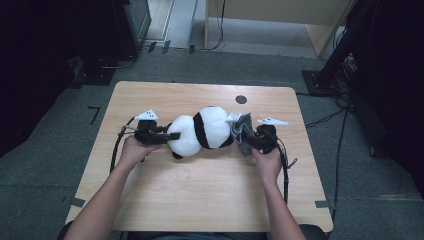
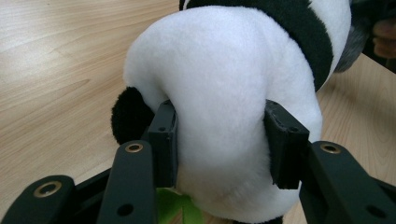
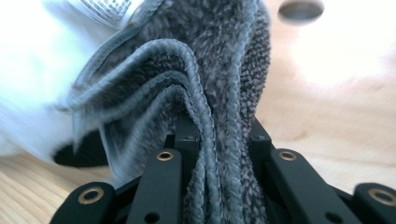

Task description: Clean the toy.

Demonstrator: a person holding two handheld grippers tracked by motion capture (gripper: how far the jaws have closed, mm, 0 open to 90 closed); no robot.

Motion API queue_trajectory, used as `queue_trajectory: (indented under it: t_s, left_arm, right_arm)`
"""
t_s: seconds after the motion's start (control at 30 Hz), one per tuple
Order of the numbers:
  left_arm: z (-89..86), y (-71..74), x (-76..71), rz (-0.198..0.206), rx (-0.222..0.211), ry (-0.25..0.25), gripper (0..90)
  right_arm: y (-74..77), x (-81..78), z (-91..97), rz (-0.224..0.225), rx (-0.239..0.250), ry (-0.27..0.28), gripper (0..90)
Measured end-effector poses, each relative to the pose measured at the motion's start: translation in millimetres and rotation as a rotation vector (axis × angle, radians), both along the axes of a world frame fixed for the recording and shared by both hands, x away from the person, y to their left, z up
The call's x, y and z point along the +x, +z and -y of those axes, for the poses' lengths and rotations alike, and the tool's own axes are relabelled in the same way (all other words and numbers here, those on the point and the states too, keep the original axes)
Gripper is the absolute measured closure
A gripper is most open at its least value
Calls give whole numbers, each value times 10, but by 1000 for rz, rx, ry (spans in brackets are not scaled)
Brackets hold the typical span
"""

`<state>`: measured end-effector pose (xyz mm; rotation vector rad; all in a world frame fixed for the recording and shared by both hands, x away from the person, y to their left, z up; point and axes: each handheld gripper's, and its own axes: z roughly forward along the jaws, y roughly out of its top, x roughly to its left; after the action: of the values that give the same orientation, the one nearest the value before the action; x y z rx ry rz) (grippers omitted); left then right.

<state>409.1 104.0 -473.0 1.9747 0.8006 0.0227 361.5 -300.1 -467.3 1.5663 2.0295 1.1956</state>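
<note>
A black-and-white panda plush (image 1: 200, 131) lies on its side in the middle of the wooden table (image 1: 200, 200). My left gripper (image 1: 170, 136) comes in from the left, and its pads press into the panda's white body (image 2: 224, 84) from both sides. A bit of green (image 2: 180, 207) shows under the plush between the jaws. My right gripper (image 1: 252, 140) is at the panda's right end, shut on a folded grey cloth (image 1: 242, 131). In the right gripper view the cloth (image 3: 210, 60) rises in thick folds from between the jaws and rests against the white plush (image 3: 32, 70).
A round dark hole (image 1: 241, 99) sits in the tabletop near the far edge, behind the cloth. Bare wood stretches in front of the plush. Cables trail from both grippers, and black stands (image 1: 345, 45) and gear stand on the floor around the table.
</note>
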Motion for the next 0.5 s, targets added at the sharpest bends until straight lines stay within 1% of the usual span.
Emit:
queue_trajectory:
  t_s: [0.07,0.13,0.2,0.27,0.4,0.5]
  left_arm:
    - [2,2,-3,0,1,2,533]
    - [4,4,-6,3,2,6,530]
    - [5,4,-9,4,3,9,527]
    - [2,2,-8,4,0,11,521]
    - [-2,-4,-16,7,-3,16,504]
    - [-3,-7,-19,9,-7,19,487]
  right_arm:
    - [110,-24,35,31,17,-1,746]
    - [202,-46,48,52,41,5,747]
    - [289,-59,27,65,50,22,747]
    - [387,-72,-21,85,61,45,747]
    - [595,-95,-147,129,59,90,748]
    - [692,-74,-256,140,60,127,748]
